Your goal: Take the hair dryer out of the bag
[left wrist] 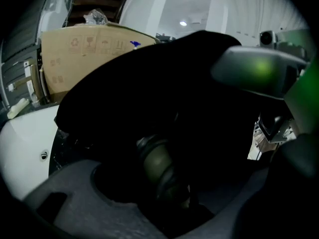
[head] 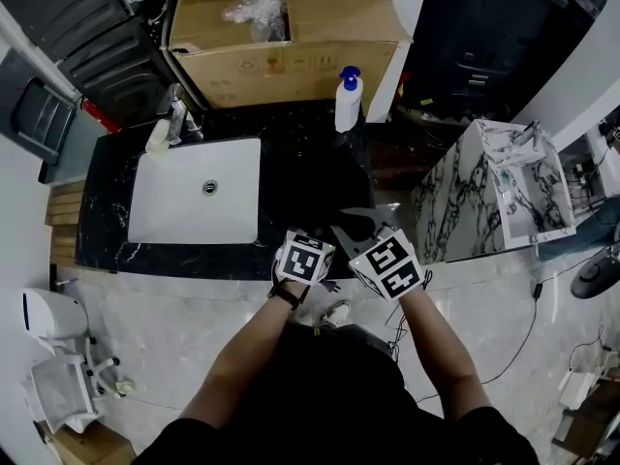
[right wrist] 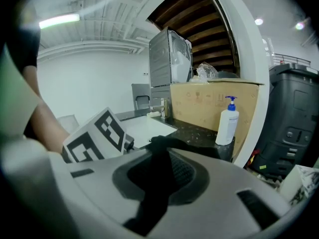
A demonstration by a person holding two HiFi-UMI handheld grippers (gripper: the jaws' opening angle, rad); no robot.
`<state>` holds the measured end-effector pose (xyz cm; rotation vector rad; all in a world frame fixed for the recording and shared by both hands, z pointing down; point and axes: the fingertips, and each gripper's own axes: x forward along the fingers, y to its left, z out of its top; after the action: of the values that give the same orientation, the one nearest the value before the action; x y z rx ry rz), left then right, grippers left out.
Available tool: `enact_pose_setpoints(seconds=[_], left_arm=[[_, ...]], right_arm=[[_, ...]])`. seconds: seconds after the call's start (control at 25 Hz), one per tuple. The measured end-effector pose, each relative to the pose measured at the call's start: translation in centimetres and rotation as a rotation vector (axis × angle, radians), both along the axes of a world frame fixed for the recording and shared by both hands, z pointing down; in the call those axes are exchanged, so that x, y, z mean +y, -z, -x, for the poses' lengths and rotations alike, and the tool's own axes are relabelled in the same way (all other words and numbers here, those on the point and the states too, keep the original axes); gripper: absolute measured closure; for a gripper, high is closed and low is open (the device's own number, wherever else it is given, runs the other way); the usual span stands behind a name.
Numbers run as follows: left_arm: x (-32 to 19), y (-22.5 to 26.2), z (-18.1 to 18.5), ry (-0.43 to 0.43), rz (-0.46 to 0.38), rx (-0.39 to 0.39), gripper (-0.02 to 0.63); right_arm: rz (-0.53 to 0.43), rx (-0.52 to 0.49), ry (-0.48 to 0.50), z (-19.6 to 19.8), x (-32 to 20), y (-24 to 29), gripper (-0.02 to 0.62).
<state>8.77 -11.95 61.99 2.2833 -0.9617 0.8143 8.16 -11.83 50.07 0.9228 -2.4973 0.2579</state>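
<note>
**Hair dryer** (left wrist: 158,166): one, only partly showing. It sits lower centre of the left gripper view, inside the dark mouth of the bag (left wrist: 164,78). The visible part is a rounded, ribbed cylinder, dull olive-grey. Its long axis slants from upper left to lower right of that frame, with the lower end nearer the camera. Which end is the nozzle cannot be told.

**Bag**: one, black, soft matte cloth, slumped. It lies over the counter (head: 310,177), to the right of the sink (head: 174,211) and just ahead of both grippers.

**Left gripper** (left wrist: 172,183): one, grey moulded plastic. Its jaws are spread, with the dryer's ribbed part between them and dark gaps on either side. No pad is seen pressing it.

**Right gripper** (right wrist: 160,163): one, grey plastic. Its jaws are nearly together, pinching a fold of the bag's black cloth.

**Head view, left to right:**
- Sink: one, white, glossy, a rounded rectangle at centre left.
- Counter: one, black stone with pale veins.
- Box (head: 291,66): one, brown cardboard, top centre.
- Bottle (head: 348,100): one, white plastic with a blue pump, upright beside the box.
- Block (head: 494,192): one, white marble with dark veins, at the right.
</note>
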Motion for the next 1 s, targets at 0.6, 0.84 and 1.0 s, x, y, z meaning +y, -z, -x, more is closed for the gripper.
enact_pose_setpoints(seconds=[0.6, 0.84, 1.0], left_arm=[[-0.4, 2.2, 2.7, 0.053, -0.025, 0.149, 0.364], [0.1, 3.9, 3.9, 0.051, -0.027, 0.21, 0.364], [0.7, 4.6, 4.9, 0.031, -0.032, 0.229, 0.364]], right_arm=[[-0.087, 0.076, 0.007, 0.7, -1.4, 0.7, 0.551], [-0.173, 0.131, -0.01, 0.9, -3.9, 2.1, 0.551], [-0.189, 0.154, -0.007, 1.3, -5.0, 2.6, 0.551]])
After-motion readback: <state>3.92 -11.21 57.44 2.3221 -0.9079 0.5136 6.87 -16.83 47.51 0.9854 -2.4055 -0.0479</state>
